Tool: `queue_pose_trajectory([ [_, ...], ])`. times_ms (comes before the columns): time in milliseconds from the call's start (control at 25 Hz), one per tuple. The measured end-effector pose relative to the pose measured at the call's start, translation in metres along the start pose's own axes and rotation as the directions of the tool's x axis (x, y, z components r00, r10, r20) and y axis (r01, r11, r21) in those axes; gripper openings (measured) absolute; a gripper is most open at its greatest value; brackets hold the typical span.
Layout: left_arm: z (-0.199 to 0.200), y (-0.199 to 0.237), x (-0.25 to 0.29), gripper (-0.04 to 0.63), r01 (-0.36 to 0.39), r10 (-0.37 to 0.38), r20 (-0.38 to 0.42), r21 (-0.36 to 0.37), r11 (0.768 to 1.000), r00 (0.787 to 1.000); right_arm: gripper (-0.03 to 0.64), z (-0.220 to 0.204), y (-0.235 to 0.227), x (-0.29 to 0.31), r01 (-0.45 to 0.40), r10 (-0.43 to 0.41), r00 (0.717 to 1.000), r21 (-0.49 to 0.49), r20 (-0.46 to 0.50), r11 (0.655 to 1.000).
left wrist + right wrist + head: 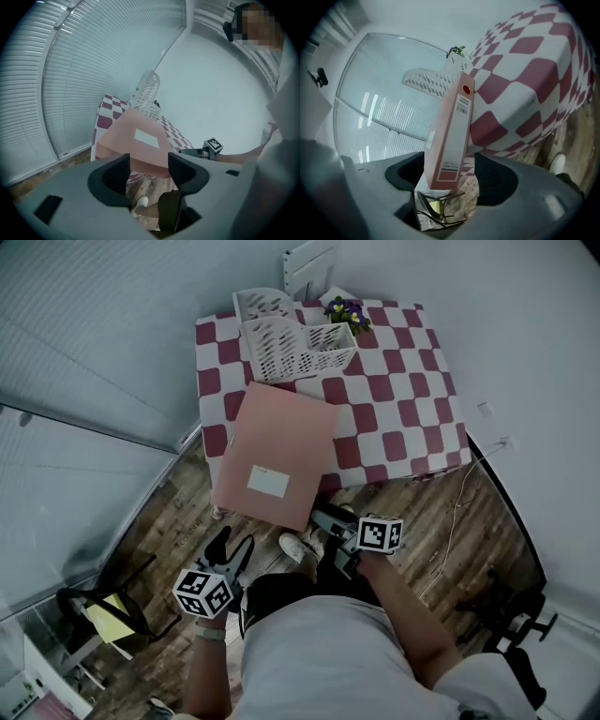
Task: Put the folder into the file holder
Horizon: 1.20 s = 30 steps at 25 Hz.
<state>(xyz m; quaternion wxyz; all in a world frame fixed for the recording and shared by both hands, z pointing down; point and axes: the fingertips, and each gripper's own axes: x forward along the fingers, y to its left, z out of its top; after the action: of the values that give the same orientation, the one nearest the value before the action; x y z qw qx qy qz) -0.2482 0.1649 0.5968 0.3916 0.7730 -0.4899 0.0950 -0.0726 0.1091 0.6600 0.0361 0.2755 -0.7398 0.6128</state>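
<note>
Head view, looking steeply down: a white slotted file holder [295, 343] stands at the far left corner of a table [403, 381] covered in red-and-white checks. A pink folder [277, 451] lies flat just beside the file holder on its near side. Its long axis runs away from the holder toward the person, and its near end overhangs the table edge. The right gripper [323, 521] sits at the folder's near right corner, the end farthest from the file holder. The left gripper [232, 549] hangs well apart from the folder. Left gripper view: its jaws stand apart with nothing between them (only a shoe [140, 202] shows below), with the folder ahead and the file holder beyond it. Right gripper view: the folder's labelled spine stands between spread jaws with a clear gap at one pad, so the hold looks released, not clamped. The right gripper is judged the nearer one; the folder would need to travel along its own length toward the file holder and be tipped upright.
</note>
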Motion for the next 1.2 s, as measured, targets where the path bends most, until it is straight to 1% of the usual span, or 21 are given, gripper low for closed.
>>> queue_pose_trajectory([
  [80, -0.004, -0.002, -0.002, 0.233, 0.004, -0.004, -0.019, 0.006, 1.000, 1.000, 0.325, -0.008, -0.003, 0.007, -0.042, 0.042, 0.999, 0.061, -0.002, 0.997],
  [200, -0.011, -0.007, -0.005, 0.233, 0.006, -0.006, -0.048, 0.010, 1.000, 0.999, 0.337, -0.013, 0.001, 0.018, -0.137, 0.137, 0.990, 0.161, 0.010, 0.977],
  [240, -0.014, -0.008, -0.005, 0.233, 0.005, -0.004, -0.059, 0.012, 1.000, 0.998, 0.337, -0.013, 0.000, 0.022, -0.155, 0.156, 0.988, 0.183, 0.013, 0.971],
  [320, -0.020, -0.011, -0.006, 0.233, -0.001, 0.002, -0.078, 0.015, 1.000, 0.997, 0.337, -0.013, -0.003, 0.028, -0.164, 0.165, 0.986, 0.206, 0.010, 0.965],
  [360, -0.023, -0.013, -0.006, 0.233, -0.004, 0.005, -0.085, 0.014, 1.000, 0.996, 0.337, -0.012, 0.000, 0.032, -0.193, 0.194, 0.981, 0.217, 0.016, 0.957],
  [440, -0.026, -0.016, -0.009, 0.233, -0.013, 0.014, -0.090, 0.010, 1.000, 0.996, 0.338, -0.009, 0.017, 0.042, -0.312, 0.309, 0.950, 0.249, 0.050, 0.917],
  [480, -0.027, -0.018, -0.010, 0.233, -0.019, 0.019, -0.090, 0.008, 1.000, 0.996, 0.337, -0.008, 0.022, 0.045, -0.348, 0.345, 0.937, 0.257, 0.058, 0.902],
  [520, -0.028, -0.020, -0.012, 0.233, -0.023, 0.024, -0.088, 0.007, 1.000, 0.996, 0.337, -0.009, 0.023, 0.049, -0.363, 0.361, 0.931, 0.260, 0.057, 0.895],
  [560, -0.029, -0.021, -0.013, 0.233, -0.027, 0.028, -0.088, 0.008, 1.000, 0.996, 0.337, -0.010, 0.020, 0.051, -0.358, 0.358, 0.932, 0.260, 0.050, 0.897],
  [640, -0.031, -0.023, -0.015, 0.233, -0.033, 0.034, -0.093, 0.013, 0.999, 0.995, 0.337, -0.016, 0.009, 0.056, -0.312, 0.318, 0.948, 0.257, 0.021, 0.915],
  [680, -0.033, -0.024, -0.015, 0.233, -0.035, 0.036, -0.098, 0.016, 0.999, 0.995, 0.333, -0.019, 0.006, 0.058, -0.301, 0.309, 0.951, 0.259, 0.008, 0.918],
  [760, -0.036, -0.027, -0.015, 0.233, -0.037, 0.039, -0.105, 0.020, 0.999, 0.994, 0.320, -0.024, 0.006, 0.059, -0.309, 0.321, 0.947, 0.263, -0.001, 0.914],
  [800, -0.037, -0.028, -0.014, 0.233, -0.039, 0.041, -0.108, 0.020, 0.999, 0.993, 0.301, -0.025, 0.006, 0.058, -0.318, 0.329, 0.944, 0.266, 0.003, 0.910],
  [960, -0.042, -0.033, -0.011, 0.233, -0.051, 0.053, -0.114, 0.021, 0.998, 0.992, 0.295, -0.027, 0.005, 0.048, -0.337, 0.347, 0.938, 0.269, 0.009, 0.902],
  [1200, -0.043, -0.039, 0.003, 0.233, -0.045, 0.046, -0.119, 0.017, 0.999, 0.992, 0.295, -0.035, -0.002, 0.027, -0.341, 0.363, 0.931, 0.275, -0.032, 0.899],
])
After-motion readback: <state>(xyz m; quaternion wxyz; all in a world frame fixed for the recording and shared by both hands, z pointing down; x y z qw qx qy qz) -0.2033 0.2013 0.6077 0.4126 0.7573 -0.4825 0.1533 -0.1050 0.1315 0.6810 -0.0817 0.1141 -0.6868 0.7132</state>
